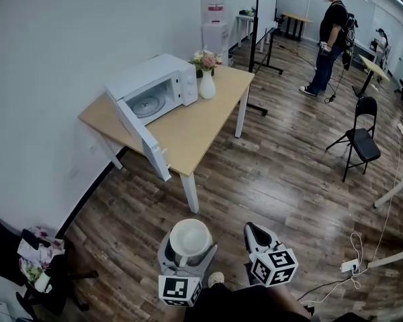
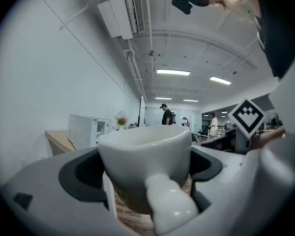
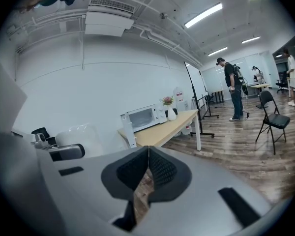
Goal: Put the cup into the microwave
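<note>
Wood floor (image 1: 275,173) underfoot. Found white cup (image 1: 190,237) clamped in left gripper (image 1: 189,247) at bottom centre of frame. Found right gripper (image 1: 252,230) fully closed on nothing, just beside it. Spotted microwave (image 1: 158,86) at upper left on worktop (image 1: 201,126), door (image 1: 142,136) hanging open, well apart from cup.

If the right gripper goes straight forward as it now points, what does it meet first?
Probably the near end of the table; it shows just beyond the right gripper, but depth is unclear.
</note>
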### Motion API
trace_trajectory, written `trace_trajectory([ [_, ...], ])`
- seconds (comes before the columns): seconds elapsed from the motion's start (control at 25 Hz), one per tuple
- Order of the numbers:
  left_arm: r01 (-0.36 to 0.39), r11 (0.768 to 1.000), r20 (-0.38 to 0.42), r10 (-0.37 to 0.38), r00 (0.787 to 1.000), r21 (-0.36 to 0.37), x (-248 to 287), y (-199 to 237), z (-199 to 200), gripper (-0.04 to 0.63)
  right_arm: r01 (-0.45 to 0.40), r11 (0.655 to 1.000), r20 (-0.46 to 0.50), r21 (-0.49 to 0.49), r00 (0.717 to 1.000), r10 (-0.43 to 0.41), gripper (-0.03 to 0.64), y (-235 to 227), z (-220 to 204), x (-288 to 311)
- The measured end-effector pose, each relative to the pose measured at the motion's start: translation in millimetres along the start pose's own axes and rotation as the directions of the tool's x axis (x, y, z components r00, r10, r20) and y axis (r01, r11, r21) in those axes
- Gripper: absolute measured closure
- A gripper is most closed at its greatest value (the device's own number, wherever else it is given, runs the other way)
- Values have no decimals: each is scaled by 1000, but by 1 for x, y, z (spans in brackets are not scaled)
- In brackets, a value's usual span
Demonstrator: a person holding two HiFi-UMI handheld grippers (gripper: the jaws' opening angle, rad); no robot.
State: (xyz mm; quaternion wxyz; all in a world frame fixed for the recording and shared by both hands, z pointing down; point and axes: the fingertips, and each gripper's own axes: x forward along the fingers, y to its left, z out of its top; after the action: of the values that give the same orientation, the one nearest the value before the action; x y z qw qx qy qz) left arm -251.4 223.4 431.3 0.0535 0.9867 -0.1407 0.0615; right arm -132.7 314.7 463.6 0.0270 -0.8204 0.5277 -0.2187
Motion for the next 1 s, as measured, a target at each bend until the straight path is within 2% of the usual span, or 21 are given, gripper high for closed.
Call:
trace_trajectory([
  [0.32,29,1000,-6,-29,1000,-8,7,20,-2,117,14,1000,-19,7,1000,-14,623,9,-1,13],
  [0.68,60,998,1,-60,998,-16,8,19,3,117,19,1000,-56,24,998,-18,623,10,-7,11],
  [1.0,19,1000,-1,-19,1000,-25,17,27,-1,117,-34,999,-76,19,996,36,623,12,-6,35],
])
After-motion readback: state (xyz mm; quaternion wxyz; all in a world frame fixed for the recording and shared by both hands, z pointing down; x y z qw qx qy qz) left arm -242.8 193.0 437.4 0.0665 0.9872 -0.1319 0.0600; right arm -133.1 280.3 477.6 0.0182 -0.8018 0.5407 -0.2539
